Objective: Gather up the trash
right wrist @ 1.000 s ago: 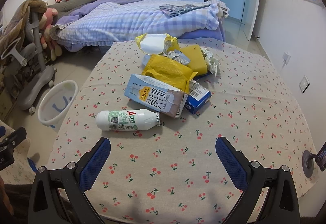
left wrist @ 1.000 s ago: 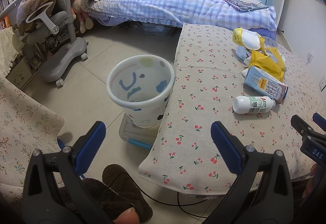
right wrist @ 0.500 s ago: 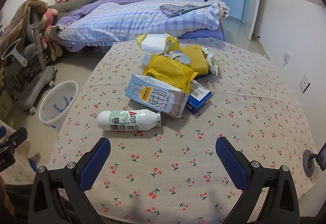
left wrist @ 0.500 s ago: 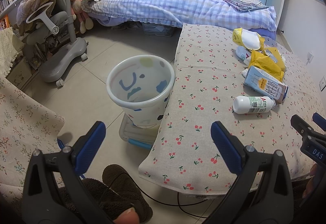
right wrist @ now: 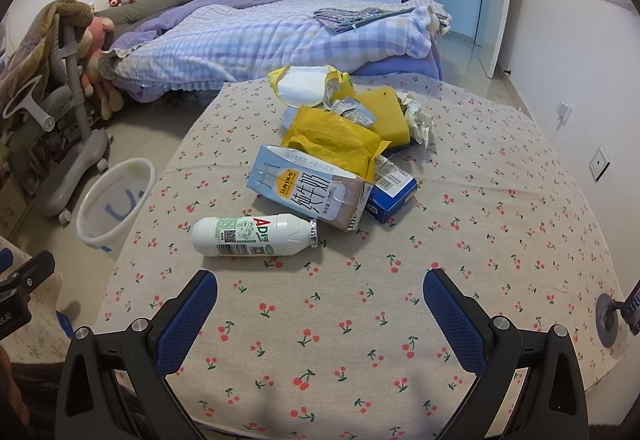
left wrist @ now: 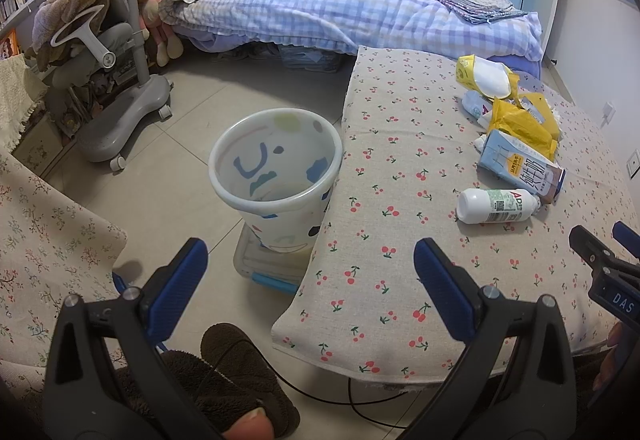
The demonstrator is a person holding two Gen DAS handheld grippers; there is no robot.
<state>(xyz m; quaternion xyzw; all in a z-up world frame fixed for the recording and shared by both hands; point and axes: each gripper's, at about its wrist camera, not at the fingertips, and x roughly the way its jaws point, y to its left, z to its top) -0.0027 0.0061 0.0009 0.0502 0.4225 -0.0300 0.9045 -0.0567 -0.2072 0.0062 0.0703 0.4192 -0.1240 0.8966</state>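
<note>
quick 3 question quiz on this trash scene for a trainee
1. True or false: the white bottle stands upright on the table.
2. Which piece of trash lies nearest the right tongs? A) white bottle B) milk carton C) blue box
3. Fill in: the bin stands on the ____ beside the table.

Key: 1 false, it lies on its side. 2 A. 3 floor.

Cherry-print tablecloth point(right wrist: 360, 300), white bottle point(right wrist: 252, 236), yellow wrapper point(right wrist: 332, 139).
</note>
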